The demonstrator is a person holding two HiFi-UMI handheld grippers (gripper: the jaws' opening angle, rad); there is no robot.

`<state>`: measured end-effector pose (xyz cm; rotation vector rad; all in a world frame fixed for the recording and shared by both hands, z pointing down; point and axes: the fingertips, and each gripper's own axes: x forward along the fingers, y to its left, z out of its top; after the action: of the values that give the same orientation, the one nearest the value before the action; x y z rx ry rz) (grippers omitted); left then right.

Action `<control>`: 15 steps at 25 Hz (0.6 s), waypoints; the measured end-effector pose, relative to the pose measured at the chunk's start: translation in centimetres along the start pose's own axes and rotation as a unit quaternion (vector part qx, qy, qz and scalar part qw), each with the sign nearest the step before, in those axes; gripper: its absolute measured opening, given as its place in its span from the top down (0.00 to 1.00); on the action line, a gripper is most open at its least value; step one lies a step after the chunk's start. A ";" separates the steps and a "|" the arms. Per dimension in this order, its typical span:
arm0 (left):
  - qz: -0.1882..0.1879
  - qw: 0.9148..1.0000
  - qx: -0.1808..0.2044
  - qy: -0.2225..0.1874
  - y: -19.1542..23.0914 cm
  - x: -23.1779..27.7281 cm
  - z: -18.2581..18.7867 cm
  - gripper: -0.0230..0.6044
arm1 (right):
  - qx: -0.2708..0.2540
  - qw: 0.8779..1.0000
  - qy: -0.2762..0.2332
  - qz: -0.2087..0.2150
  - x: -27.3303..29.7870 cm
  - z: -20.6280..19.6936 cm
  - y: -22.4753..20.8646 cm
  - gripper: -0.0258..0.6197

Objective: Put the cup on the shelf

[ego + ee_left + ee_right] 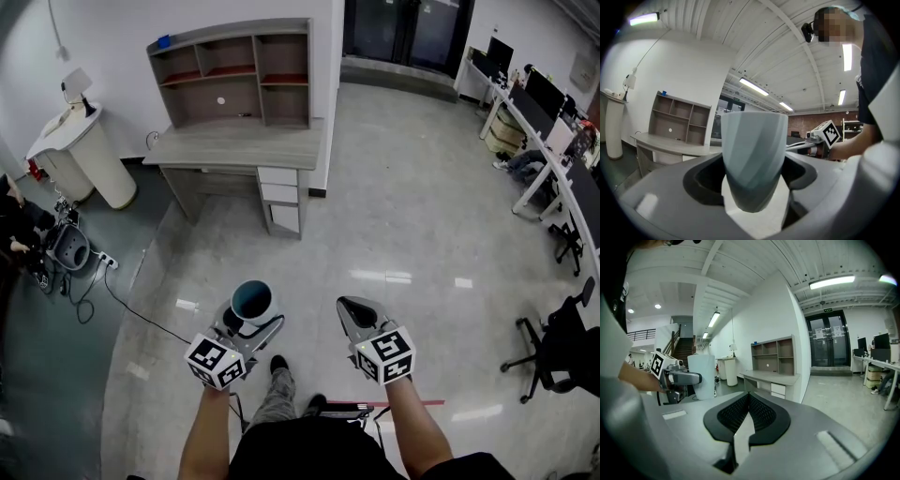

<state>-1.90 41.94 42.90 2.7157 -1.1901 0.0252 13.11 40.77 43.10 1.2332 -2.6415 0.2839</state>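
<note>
The person stands out on the glossy grey floor (394, 216) with both tools held out at waist height. The left gripper (251, 324) is clamped around the cup (252, 298), its jaws spread wide on either side of the body. The cup sits upright with its mouth up (pale blue-grey outside, darker teal inside). Seen along those jaws, the cup (752, 159) fills the gap between the dark pads, narrowing toward its rounded base. The right gripper (351, 307) hangs just beside it, apart from the cup, and its own view shows the ribbed black pads (761, 413) pressed together with nothing between them. The cup is over open floor, well apart from the shelf (234, 67), which sits on top of a grey desk (234, 147) against the far white wall. The desk has a white drawer unit (281, 197) under its right end. A white cylindrical bin (89, 155) stands to the left of the desk, and a black cable (122, 300) trails across the floor. Office desks (553, 141) line the right wall, with a black chair (562, 342) nearer the person.
</note>
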 end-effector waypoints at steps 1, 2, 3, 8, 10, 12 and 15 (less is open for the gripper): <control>-0.001 1.000 -0.001 -0.001 0.4 0.4 0.0 0.40 | 0.000 1.000 0.001 -0.001 0.4 0.1 -0.3 0.94; -0.002 1.000 -0.002 -0.001 0.9 0.8 0.0 0.40 | 0.000 1.000 0.001 -0.003 0.9 0.2 -0.7 0.94; -0.003 1.000 -0.003 -0.001 1.4 1.3 -0.1 0.40 | 0.000 1.000 0.002 -0.004 1.5 0.3 -1.0 0.94; -0.012 1.000 -0.011 0.000 4.7 3.5 0.0 0.40 | -0.004 1.000 0.011 -0.014 4.8 1.1 -2.7 0.94; -0.017 1.000 -0.011 0.002 6.3 4.5 0.1 0.40 | -0.003 1.000 0.013 -0.018 6.4 1.5 -3.4 0.94; -0.022 1.000 -0.007 0.004 8.0 5.5 0.4 0.40 | -0.001 1.000 0.014 -0.022 8.1 2.1 -4.1 0.94; -0.027 1.000 0.002 0.005 11.2 6.9 1.3 0.40 | 0.000 1.000 0.014 -0.025 11.0 3.2 -4.8 0.94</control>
<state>-5.46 29.29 43.92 2.7466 -1.1134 0.0351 9.59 28.87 43.39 1.2829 -2.5834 0.2912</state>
